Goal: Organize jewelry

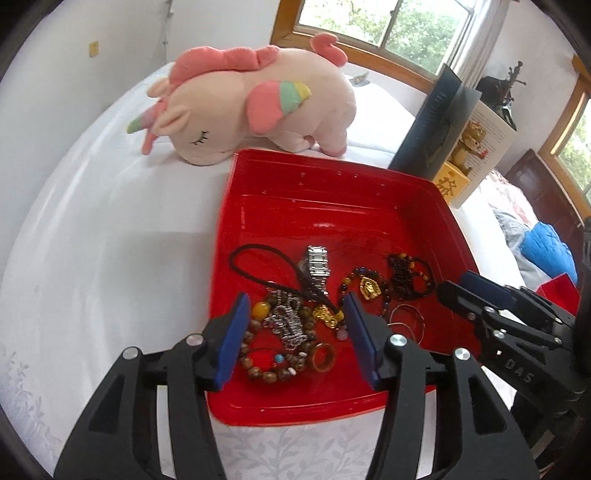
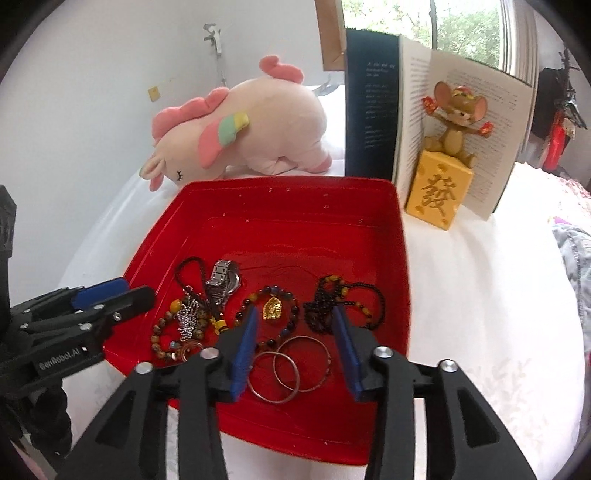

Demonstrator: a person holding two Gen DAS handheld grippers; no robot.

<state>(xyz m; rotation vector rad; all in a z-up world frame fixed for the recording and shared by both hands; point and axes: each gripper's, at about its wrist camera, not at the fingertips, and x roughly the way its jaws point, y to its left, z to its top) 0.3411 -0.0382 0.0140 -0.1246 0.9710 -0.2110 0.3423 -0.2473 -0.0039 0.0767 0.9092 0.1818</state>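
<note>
The left gripper (image 1: 293, 314) is held over the near end of the red tray (image 1: 332, 206), its jaws parted and closed on nothing. Between the blue pads (image 1: 231, 343) are seen a wooden bead bracelet (image 1: 258, 354), a sparkling silver pendant (image 1: 288, 321), a brown ring (image 1: 322, 357) and a small gold charm (image 1: 327, 315); whether the pads touch any of them cannot be told. A silver watch (image 1: 317, 264) lies toward 12 o'clock from these jaws, with a black cord loop (image 1: 255, 266) at 11 o'clock.

The right gripper (image 2: 295, 325) is likewise held open over the tray (image 2: 280, 206), nothing being gripped. Thin silver bangles (image 2: 291, 369) lie on the tray floor between its fingers. A beaded bracelet with a gold pendant (image 2: 272, 308) is found at 11 o'clock of the jaws, and a dark bead necklace (image 2: 341, 299) at 1 o'clock, partly behind the right pad.

All the jewelry is gathered in the near half of the tray; the far half is bare. Each gripper is seen from the other's camera at the tray's side edge.

The tray rests on a white bed (image 1: 110, 221). Beyond it, at 11 o'clock, a pink plush unicorn (image 2: 240, 129) is laid on its side. At 1 o'clock an open book (image 2: 424, 122) is stood upright, with a mouse figurine on a yellow block (image 2: 443, 166) in front of its pages. Windows (image 1: 388, 26) are seen behind.
</note>
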